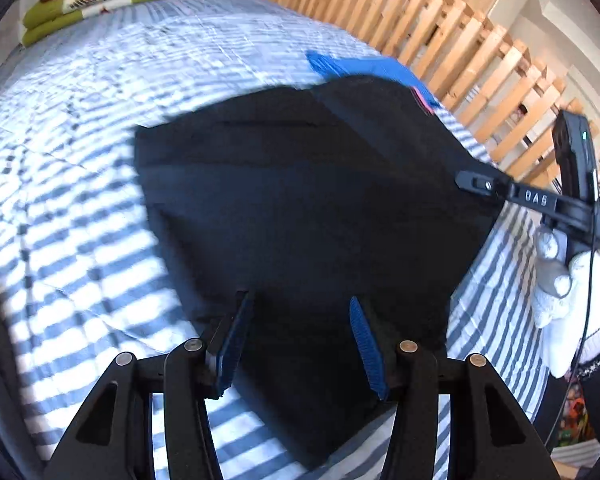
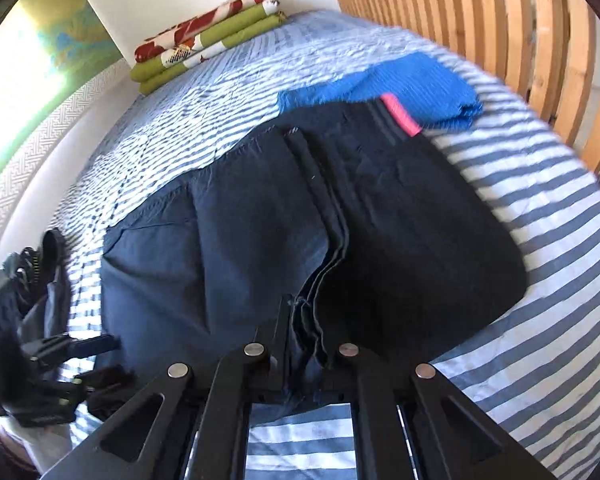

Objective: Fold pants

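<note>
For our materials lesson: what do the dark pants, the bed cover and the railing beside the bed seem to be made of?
Pants: thin matte woven fabric, probably cotton or a blend; it creases and shows stitched seams.
Bed cover: soft quilted cloth, blue-and-white striped, puckered.
Railing: pale unpainted wood, likely pine; grain shows.

The pants (image 2: 228, 248) are dark navy, nearly black, with a bright pink tag (image 2: 401, 117). The bedcover (image 2: 548, 264) is blue-and-white striped. A vivid blue cloth (image 2: 412, 80) lies there; folded bedding (image 2: 204, 44) shows olive green, red and white. The slats (image 2: 480, 28) are pale wood.
</note>
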A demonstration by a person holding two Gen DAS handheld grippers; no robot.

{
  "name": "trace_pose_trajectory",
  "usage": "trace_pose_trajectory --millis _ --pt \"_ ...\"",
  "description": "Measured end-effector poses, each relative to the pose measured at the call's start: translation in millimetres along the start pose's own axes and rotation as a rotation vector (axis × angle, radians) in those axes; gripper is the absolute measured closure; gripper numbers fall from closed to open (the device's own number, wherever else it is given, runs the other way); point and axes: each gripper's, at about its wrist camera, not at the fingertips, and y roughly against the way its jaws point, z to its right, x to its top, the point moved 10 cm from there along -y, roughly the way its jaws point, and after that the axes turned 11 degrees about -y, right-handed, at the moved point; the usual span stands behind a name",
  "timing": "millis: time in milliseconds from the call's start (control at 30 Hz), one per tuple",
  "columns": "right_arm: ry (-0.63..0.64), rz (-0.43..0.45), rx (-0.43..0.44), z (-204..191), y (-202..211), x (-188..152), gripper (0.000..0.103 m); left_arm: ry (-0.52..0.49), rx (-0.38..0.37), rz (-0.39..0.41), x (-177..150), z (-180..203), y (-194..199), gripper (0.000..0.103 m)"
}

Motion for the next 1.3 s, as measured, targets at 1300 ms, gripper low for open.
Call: trace_pose_trajectory --millis 1300 --pt "0.157 -0.053 -0.005 -96.2 -99.8 48.9 0.093 -0.195 -0.099 -0.108 -40.6 77.0 -23.1 0.06"
